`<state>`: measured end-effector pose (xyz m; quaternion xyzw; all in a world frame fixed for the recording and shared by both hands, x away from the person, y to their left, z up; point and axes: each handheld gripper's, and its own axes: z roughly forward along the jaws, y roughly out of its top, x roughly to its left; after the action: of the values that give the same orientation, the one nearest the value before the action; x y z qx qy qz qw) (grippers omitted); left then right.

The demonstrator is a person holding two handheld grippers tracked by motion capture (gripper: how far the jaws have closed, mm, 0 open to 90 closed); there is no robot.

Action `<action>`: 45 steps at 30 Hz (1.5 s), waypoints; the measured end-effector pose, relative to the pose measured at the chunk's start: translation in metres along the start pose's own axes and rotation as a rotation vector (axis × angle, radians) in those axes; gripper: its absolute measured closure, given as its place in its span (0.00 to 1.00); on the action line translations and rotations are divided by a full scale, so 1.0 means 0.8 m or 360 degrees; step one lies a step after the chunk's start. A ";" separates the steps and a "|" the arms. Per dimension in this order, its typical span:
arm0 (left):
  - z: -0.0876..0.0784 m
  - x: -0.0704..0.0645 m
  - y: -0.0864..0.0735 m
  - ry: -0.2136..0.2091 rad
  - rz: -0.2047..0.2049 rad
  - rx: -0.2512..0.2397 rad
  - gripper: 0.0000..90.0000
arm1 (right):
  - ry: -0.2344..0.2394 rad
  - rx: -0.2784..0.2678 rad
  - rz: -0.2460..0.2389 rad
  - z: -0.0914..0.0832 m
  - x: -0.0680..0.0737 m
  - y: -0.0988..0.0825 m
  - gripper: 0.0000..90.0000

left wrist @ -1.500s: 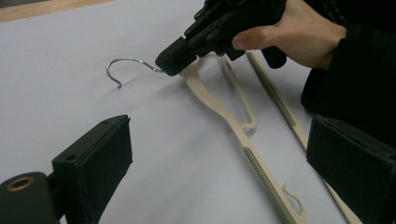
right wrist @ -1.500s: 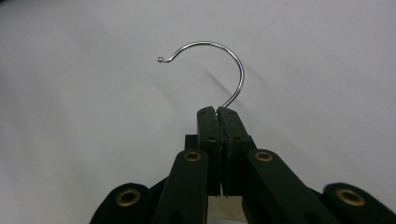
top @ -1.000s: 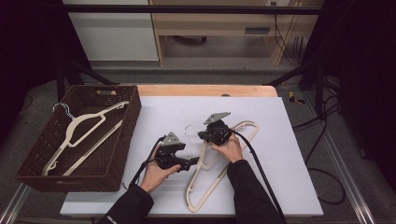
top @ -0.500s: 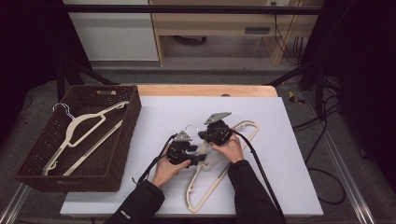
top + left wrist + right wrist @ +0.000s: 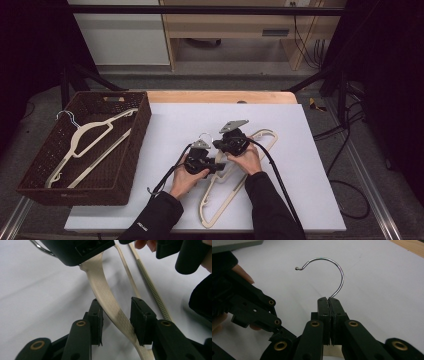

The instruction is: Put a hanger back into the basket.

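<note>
A cream hanger (image 5: 220,200) with a metal hook (image 5: 332,265) lies on the white table (image 5: 165,120). My right gripper (image 5: 328,301) is shut on the base of the hook, and in the high view it (image 5: 218,145) sits at the hanger's neck. My left gripper (image 5: 116,320) straddles one cream arm of the hanger (image 5: 100,282). Its jaws have just been closing. The arm touches the right pad (image 5: 140,320), and a small gap remains at the other pad. In the high view the left gripper (image 5: 216,167) sits just left of the right one.
A brown wicker basket (image 5: 136,145) stands at the table's left and holds two more cream hangers (image 5: 95,135). A wooden strip (image 5: 220,96) runs along the table's far edge. Black cables (image 5: 272,170) trail from both grippers toward the person.
My left gripper has moved right, up to the hanger, and its jaws have narrowed around the hanger's arm. The right gripper has stayed in place on the hook.
</note>
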<state>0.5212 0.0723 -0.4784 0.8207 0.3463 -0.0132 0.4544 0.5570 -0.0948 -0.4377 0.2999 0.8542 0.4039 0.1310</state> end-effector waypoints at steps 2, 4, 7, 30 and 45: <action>0.000 -0.001 0.000 0.0002 -0.0015 0.0002 0.72 | -0.0003 0.0001 -0.0004 -0.001 0.000 0.000 0.99; -0.001 -0.002 0.001 0.0003 -0.0024 0.0000 0.73 | 0.0001 -0.0001 -0.0011 -0.002 0.000 0.000 0.99; -0.004 -0.005 0.003 -0.0009 -0.0058 -0.0018 0.74 | -0.0016 -0.0019 0.0000 -0.007 0.002 0.001 0.98; -0.022 -0.043 0.019 -0.0051 -0.0142 -0.0133 0.88 | -0.0043 -0.0302 0.0091 -0.100 0.001 -0.009 0.79; -0.044 -0.065 0.025 -0.0073 -0.0072 -0.0189 0.95 | -0.0226 -0.0630 0.0220 -0.195 0.004 -0.063 0.27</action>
<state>0.4826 0.0631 -0.4256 0.7836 0.3543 -0.0217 0.5098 0.4611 -0.2132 -0.3767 0.3540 0.7242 0.5497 0.2192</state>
